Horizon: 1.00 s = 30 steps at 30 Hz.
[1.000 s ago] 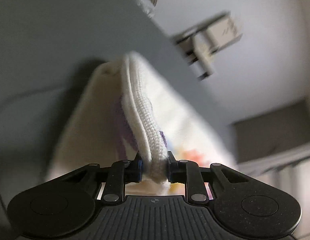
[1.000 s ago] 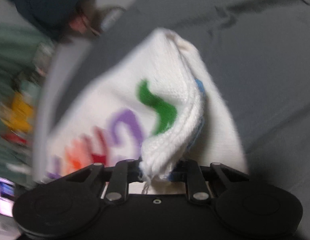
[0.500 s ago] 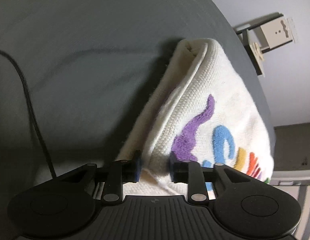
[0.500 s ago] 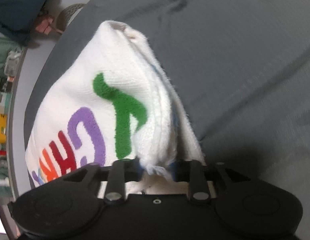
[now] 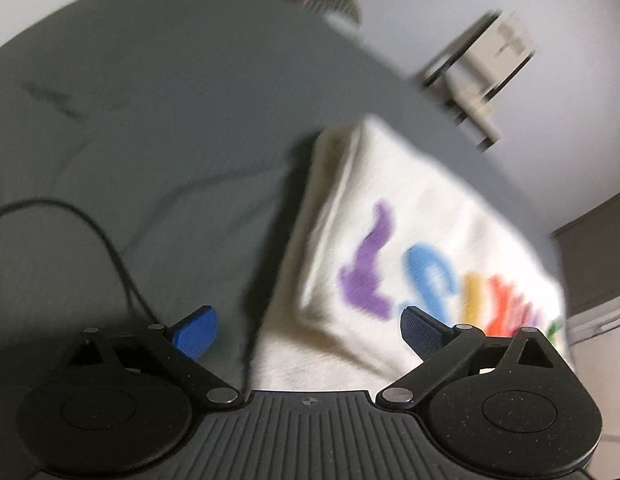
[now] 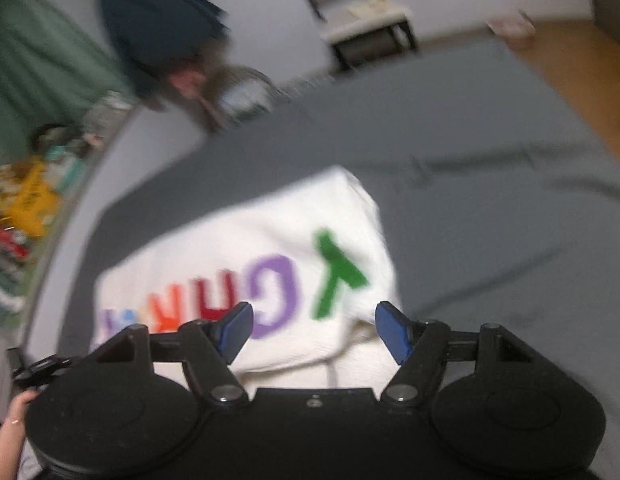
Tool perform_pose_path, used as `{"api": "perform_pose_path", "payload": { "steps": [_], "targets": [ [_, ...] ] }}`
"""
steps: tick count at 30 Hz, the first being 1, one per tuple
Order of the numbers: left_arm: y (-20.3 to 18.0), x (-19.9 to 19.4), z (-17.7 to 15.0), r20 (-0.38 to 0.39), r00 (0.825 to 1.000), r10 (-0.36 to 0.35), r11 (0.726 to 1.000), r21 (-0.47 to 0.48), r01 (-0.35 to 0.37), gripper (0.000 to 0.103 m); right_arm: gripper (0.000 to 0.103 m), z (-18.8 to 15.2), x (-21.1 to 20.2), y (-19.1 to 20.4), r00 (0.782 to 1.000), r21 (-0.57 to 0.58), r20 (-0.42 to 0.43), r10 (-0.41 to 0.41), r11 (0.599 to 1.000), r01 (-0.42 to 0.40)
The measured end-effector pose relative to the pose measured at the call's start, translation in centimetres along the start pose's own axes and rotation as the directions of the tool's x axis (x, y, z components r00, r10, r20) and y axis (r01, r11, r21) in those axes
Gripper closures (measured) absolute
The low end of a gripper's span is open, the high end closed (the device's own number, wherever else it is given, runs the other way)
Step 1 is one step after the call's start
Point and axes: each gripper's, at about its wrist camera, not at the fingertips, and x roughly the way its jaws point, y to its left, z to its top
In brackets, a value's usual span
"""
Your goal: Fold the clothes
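Grey bedsheet (image 5: 157,128) bears folded, seemingly knitted white sweater (image 5: 422,216).

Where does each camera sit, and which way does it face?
Left wrist: on the left tool, facing down over the white sweater on the grey sheet; its jaws are opening.
Right wrist: on the right tool, facing down likewise; jaws opening, a hand at the edge.
Shared: sweater, sheet.
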Motion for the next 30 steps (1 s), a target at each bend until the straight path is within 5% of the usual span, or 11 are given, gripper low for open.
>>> {"api": "perform_pose_path", "payload": {
  "steps": [7, 12, 15, 20, 24, 30],
  "targets": [
    [-1.3, -2.0, 2.4, 0.065, 0.997, -0.041, 0.997, 0.064, 0.037, 0.005, 0.035, 5.9, -11.4, 6.5, 0.971, -0.077, 0.084, 0.225, 0.973, -0.218],
    [-1.3, -3.2, 2.6, 0.049, 0.997, -0.054, 0.99, 0.131, 0.047, 0.005, 0.004, 10.3, -15.2, 8.3, 0.985, -0.155, 0.132, 0.109, 0.984, -0.088],
    [-2.0, -1.0, 4.1, 0.043, 0.999, 0.012, 0.993, 0.12, -0.017, 0.005, 0.004, 10.4, -9.3, 7.2, 0.998, -0.209, 0.065, 0.008, 0.978, 0.006],
    [-2.0, 3.3, 7.0, -0.046, 0.997, 0.055, 0.989, 0.141, -0.048, 0.005, 0.004, 8.5, 7.2, 0.9, 0.993, -0.246, -0.06, -0.104, 0.965, 0.086],
    [-1.8, 5.0, 8.7, -0.022, 1.0, -0.001, 0.993, 0.122, 0.004, 0.004, 0.008, 7.7, 16.8, -3.2, 0.99, -0.151, -0.123, -0.069, 0.987, 0.05],
    [-1.0, 8.5, 10.3, -0.065, 0.998, 0.0, 0.994, 0.113, 0.008, 0.004, 0.008, 7.9, 23.5, -7.3, 0.987, -0.104, -0.15, -0.056, 0.994, 0.04]
  ]
}}
